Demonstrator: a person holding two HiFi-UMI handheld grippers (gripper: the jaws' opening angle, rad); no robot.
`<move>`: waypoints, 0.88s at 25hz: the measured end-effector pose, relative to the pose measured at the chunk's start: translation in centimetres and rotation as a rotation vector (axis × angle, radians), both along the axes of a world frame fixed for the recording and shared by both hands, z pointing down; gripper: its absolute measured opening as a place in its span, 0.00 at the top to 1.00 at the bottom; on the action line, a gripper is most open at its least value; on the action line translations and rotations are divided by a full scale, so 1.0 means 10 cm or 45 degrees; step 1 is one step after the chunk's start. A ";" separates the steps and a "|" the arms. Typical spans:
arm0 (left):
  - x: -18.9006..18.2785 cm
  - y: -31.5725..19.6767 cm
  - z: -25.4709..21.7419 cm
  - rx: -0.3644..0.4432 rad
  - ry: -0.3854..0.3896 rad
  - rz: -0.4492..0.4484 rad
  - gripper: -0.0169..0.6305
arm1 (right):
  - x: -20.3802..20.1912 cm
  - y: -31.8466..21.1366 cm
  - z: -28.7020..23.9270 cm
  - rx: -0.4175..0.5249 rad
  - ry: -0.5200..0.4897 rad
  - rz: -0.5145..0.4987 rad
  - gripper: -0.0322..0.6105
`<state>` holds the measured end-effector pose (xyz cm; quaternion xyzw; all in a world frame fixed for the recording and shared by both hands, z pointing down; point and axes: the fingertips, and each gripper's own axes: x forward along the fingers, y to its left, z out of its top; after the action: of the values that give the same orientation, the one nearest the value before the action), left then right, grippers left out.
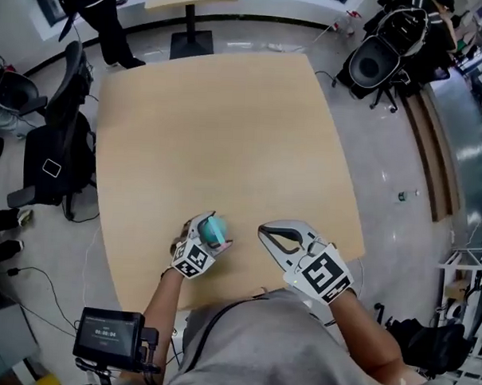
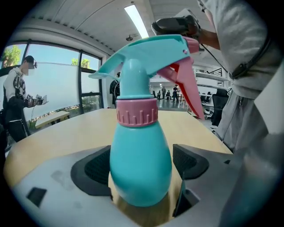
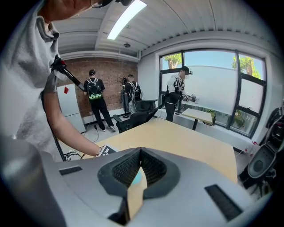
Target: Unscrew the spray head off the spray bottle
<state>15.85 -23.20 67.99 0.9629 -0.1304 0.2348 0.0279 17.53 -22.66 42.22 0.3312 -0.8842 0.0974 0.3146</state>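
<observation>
Teal bottle [image 2: 140, 164] upright on table [image 1: 228, 131], about 6 o'clock of tabletop in head view, close to near edge. Pink collar [image 2: 136, 111] and spray head [image 2: 146, 57] seated on top, trigger toward 3 o'clock in left gripper view. Left gripper [image 1: 211, 228] spread wide, bottle body between pads, gap visible at right pad, no squeeze. Right gripper [image 1: 263, 228] fully closed, empty, at bottle's 3 o'clock, apart.

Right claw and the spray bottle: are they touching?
Apart. The head view shows a strip of bare table between the shut right claw and the spray bottle.
</observation>
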 end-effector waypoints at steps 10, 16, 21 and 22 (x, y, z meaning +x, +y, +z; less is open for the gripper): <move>0.06 -0.03 0.03 -0.006 -0.015 -0.002 0.35 | 0.05 0.00 0.13 -0.043 -0.040 0.012 0.94; 0.01 0.10 0.12 -0.041 0.002 0.001 0.35 | 0.05 0.00 0.27 -0.087 -0.035 0.052 0.94; 0.02 0.04 0.04 -0.032 0.004 -0.004 0.35 | 0.06 -0.02 0.23 -0.095 -0.033 0.056 0.94; 0.04 0.10 0.04 -0.042 0.006 0.001 0.35 | 0.06 0.03 0.24 -0.110 -0.030 0.061 0.94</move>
<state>16.22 -22.18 68.38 0.9628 -0.1259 0.2348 0.0441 18.14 -22.34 44.59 0.3371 -0.8747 0.1468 0.3157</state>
